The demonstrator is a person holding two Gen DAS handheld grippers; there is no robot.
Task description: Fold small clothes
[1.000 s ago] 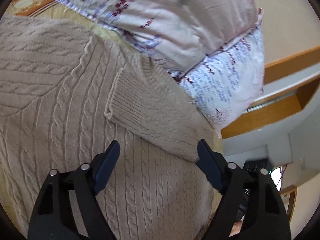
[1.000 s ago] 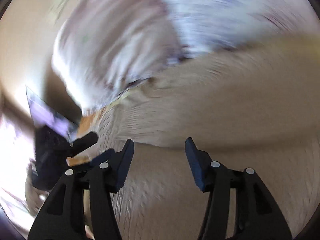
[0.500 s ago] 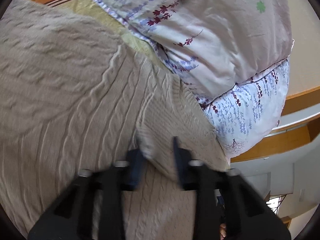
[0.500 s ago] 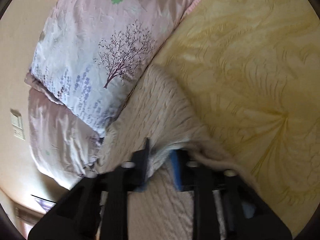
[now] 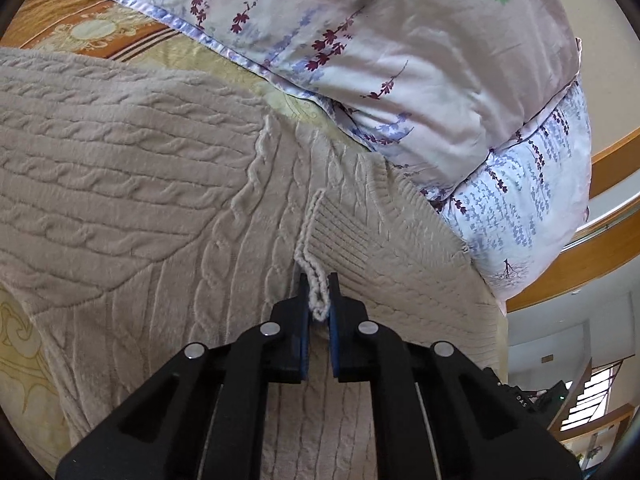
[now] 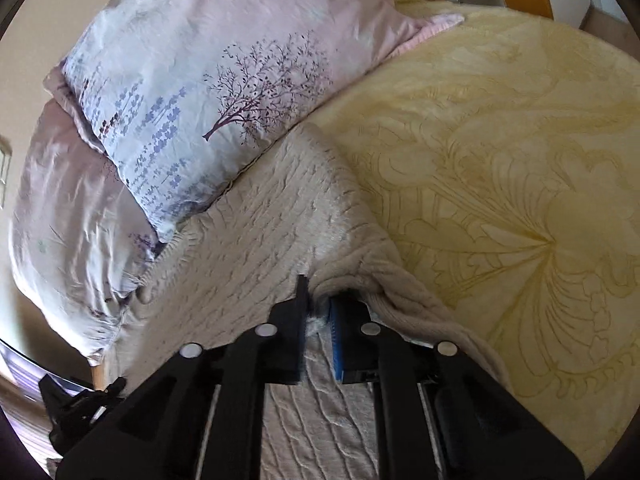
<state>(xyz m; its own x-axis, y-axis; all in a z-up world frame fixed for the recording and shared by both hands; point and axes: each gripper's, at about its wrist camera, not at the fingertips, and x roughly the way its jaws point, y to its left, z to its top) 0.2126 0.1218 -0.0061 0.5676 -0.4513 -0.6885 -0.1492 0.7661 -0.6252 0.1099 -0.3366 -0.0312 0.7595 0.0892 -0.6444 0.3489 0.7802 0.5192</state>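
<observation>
A beige cable-knit sweater (image 5: 152, 184) lies spread on the bed, one sleeve folded across its body. My left gripper (image 5: 319, 292) is shut on the ribbed cuff (image 5: 316, 280) of that sleeve, the knit edge pinched between the blue pads. In the right wrist view the same sweater (image 6: 256, 240) runs up to the pillows. My right gripper (image 6: 318, 300) is shut on a bunched fold of the sweater's edge (image 6: 360, 276), which rises in a ridge to the right of the jaws.
Two floral pillows (image 5: 400, 60) are stacked just beyond the sweater, also in the right wrist view as pillows (image 6: 192, 92). A yellow embossed blanket (image 6: 500, 160) covers the bed to the right. A wooden bed frame (image 5: 600, 248) and the bed's edge lie beyond the pillows.
Both grippers went from wide open to shut. The left closed on the sleeve cuff. The right swung over to the sweater's edge by the yellow blanket and closed on it.
</observation>
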